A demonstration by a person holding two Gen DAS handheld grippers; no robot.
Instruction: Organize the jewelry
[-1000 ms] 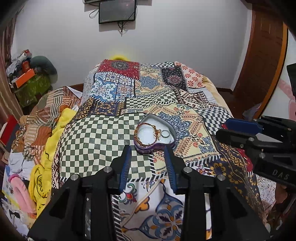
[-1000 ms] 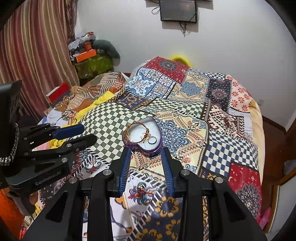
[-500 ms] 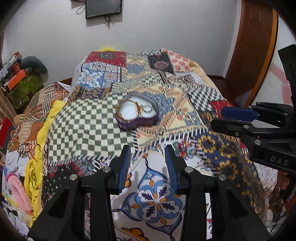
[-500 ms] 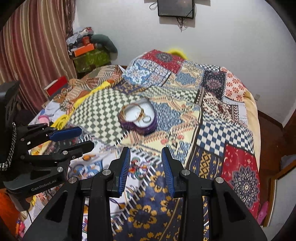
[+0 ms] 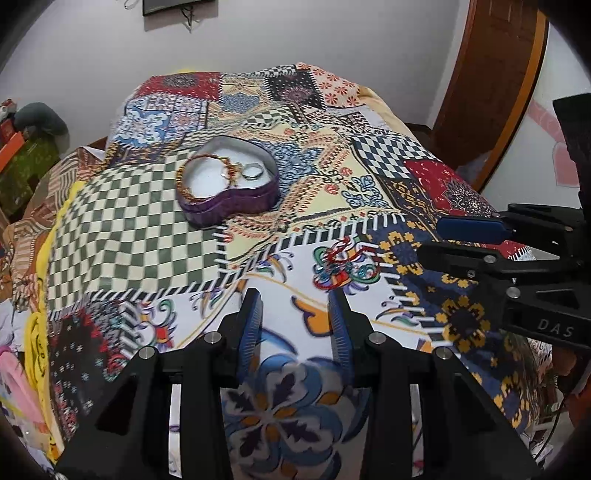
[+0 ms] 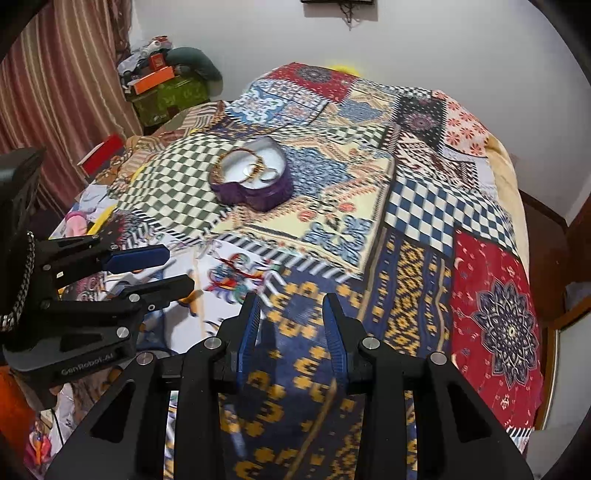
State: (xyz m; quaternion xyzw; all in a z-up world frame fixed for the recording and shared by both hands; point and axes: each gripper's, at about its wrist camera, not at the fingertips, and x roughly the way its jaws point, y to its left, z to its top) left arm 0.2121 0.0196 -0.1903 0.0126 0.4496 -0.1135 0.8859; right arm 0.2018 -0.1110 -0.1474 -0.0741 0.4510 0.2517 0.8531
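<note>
- I see my left gripper (image 5: 295,306) over the near end of the patchwork bedspread (image 5: 332,206), jaws parted with nothing between the blue pads; only printed fabric shows in the gap.
- My right gripper (image 6: 291,310) is in the same condition: jaws apart, empty, above a navy and yellow patch.
- In the left wrist view the right gripper (image 5: 454,240) enters from the right edge; in the right wrist view the left gripper (image 6: 159,266) enters from the left. The two sit side by side, apart, neither touching the other.
- The heart-shaped purple tin (image 5: 229,184) sits on the bedspread well ahead of both grippers, at the edge of the green checkered patch (image 5: 129,236). It has no lid on and its inside is white.
- Inside the tin: a gold bangle (image 5: 192,181) along the left side, a silver ring (image 5: 253,170) toward the right, and a gold chain-like piece (image 5: 231,166) between them. I cannot tell whether these pieces touch.
- Nothing lies on the fabric between the grippers and the tin.
- Surroundings: striped curtain (image 6: 55,92) at left, a cluttered green box (image 6: 170,96) beside the bed's far corner, loose clothes (image 5: 22,258) along the left side, a wooden door frame (image 5: 498,85) at right, and a dark wall screen (image 5: 173,5) above the bed.
</note>
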